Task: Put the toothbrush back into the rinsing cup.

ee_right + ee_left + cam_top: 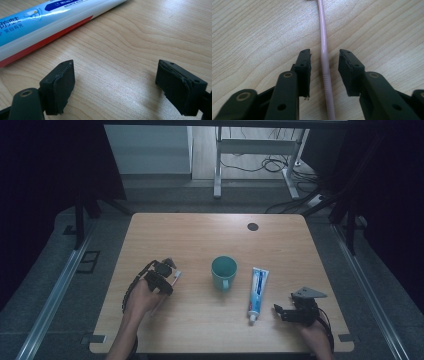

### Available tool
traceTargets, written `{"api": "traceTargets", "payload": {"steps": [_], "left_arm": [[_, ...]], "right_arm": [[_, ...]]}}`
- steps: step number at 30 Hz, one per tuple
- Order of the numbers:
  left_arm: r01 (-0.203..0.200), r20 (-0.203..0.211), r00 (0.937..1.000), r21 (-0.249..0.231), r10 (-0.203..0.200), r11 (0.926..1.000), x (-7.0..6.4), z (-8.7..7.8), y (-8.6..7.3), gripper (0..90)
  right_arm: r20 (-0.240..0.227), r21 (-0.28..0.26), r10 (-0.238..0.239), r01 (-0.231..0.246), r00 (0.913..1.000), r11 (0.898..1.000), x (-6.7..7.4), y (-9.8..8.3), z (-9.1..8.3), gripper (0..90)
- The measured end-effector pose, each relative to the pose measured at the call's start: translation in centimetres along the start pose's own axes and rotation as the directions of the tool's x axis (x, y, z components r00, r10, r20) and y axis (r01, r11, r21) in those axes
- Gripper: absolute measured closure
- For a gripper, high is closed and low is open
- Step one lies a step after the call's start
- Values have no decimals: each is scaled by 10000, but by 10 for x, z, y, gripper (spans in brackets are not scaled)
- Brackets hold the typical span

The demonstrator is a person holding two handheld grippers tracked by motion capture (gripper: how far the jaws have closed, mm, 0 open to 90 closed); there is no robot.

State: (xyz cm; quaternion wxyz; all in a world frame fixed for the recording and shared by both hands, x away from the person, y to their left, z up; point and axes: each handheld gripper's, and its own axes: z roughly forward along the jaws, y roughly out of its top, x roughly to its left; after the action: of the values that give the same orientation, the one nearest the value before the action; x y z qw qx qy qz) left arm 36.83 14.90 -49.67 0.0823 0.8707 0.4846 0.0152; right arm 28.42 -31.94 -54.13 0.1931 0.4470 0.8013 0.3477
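A thin pink toothbrush [323,50] lies on the wooden table [200,237], its handle running between the jaws of my left gripper [324,53]. The jaws stand open on either side of the handle and do not touch it. From the high view, that left gripper [167,270] sits left of a teal mug [223,272], with the toothbrush [176,276] poking out beside it. A white and blue toothpaste tube [258,292] lies right of the mug, cap toward me. My right gripper [278,311] rests open just right of the cap, with bare wood between its jaws [115,70] and the tube [37,20] to their left.
A small black round grommet [252,226] sits near the table's far edge. Beyond the table are a white desk frame [218,165] and cables on the floor. Metal rails run along both sides of the table.
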Motion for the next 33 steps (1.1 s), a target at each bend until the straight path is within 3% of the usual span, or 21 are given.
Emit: {"api": "traceTargets", "payload": {"steps": [5,16,26,33], "left_arm": [[125,-36,9999,495,-124,9987,-1,3,8,688],[190,-78,9998,912,-183,9956,-2,6,13,820],[23,74,10000,860,-30,9963,-1,4,13,842],[-155,157,9998,445,148,9989,-2,-5,13,841]], "right_arm": [[1,0,1,-1,10000,10000,0,0,0,155],[-1,-2,-1,1,10000,10000,0,0,0,155],[1,0,1,-1,10000,10000,0,0,0,155],[2,-2,-2,2,10000,10000,0,0,0,155]]}}
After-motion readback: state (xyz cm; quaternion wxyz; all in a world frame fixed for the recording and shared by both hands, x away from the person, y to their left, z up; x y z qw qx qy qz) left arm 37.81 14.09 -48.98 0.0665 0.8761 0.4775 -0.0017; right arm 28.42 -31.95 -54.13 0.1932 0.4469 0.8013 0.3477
